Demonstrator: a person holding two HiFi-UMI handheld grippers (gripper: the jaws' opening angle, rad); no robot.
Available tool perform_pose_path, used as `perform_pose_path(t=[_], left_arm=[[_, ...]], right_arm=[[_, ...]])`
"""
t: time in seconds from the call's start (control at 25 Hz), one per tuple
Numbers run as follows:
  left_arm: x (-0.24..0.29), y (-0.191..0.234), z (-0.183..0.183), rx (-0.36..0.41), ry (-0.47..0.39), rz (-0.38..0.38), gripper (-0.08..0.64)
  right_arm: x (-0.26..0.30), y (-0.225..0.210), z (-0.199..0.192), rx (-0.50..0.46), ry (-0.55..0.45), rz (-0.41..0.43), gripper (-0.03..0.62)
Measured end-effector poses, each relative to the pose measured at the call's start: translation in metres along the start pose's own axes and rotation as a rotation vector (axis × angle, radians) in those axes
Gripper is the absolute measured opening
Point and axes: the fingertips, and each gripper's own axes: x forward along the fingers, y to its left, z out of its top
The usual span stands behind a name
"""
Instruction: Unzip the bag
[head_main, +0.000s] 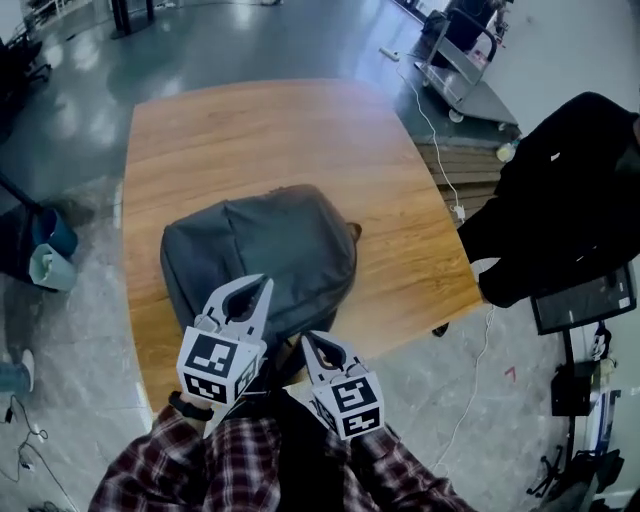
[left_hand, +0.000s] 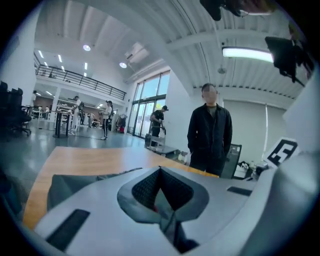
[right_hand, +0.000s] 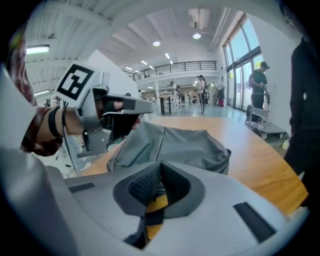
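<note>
A grey bag (head_main: 265, 250) lies flat on the wooden tabletop (head_main: 300, 130), in its near-left part, with its lower end reaching the near edge. From the head view its top looks closed, though the zipper itself is too small to make out.

Both tools hang just over that near edge, close to the person's plaid sleeves (head_main: 230, 465). The left hand-held gripper (head_main: 255, 292) sits above the bag's near end, tilted upward. In the left gripper view its jaws are clenched tip to tip with nothing between them (left_hand: 160, 170), and they point over the bag (left_hand: 70, 182) toward the room.

The right hand-held gripper (head_main: 318, 348) is just beside the left one, nearer the person. Its jaws are likewise pressed together and empty (right_hand: 160, 164), aimed at the bag (right_hand: 175, 142) but apart from it. The right gripper view also shows the left hand (right_hand: 50, 125) holding its tool, with the marker cube (right_hand: 75, 82) on top.

A person in black clothes (head_main: 560, 190) stands by the tabletop's right edge, and a cart (head_main: 465, 70) stands beyond the far-right corner.
</note>
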Motion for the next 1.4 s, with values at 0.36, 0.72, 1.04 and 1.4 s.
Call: perform_pose_path(t=[0.36, 0.72, 1.04, 1.4], left_arm=[[-0.049, -0.050, 0.086, 0.015, -0.147, 0.046, 0.008], [-0.050, -0.067, 0.106, 0.049, -0.154, 0.033, 0.008], [-0.041, -0.075, 0.107, 0.064, -0.143, 0.017, 0.008], [-0.034, -0.085, 0.112, 0.073, -0.156, 0.003, 0.008]], right_arm=[[-0.070, -0.030, 0.137, -0.072, -0.348, -0.063, 0.011], [-0.092, -0.029, 0.165, -0.107, -0.431, -0.056, 0.009], [-0.096, -0.034, 0.167, -0.101, -0.439, -0.065, 0.009], [-0.104, -0.039, 0.168, -0.101, -0.457, -0.072, 0.009]])
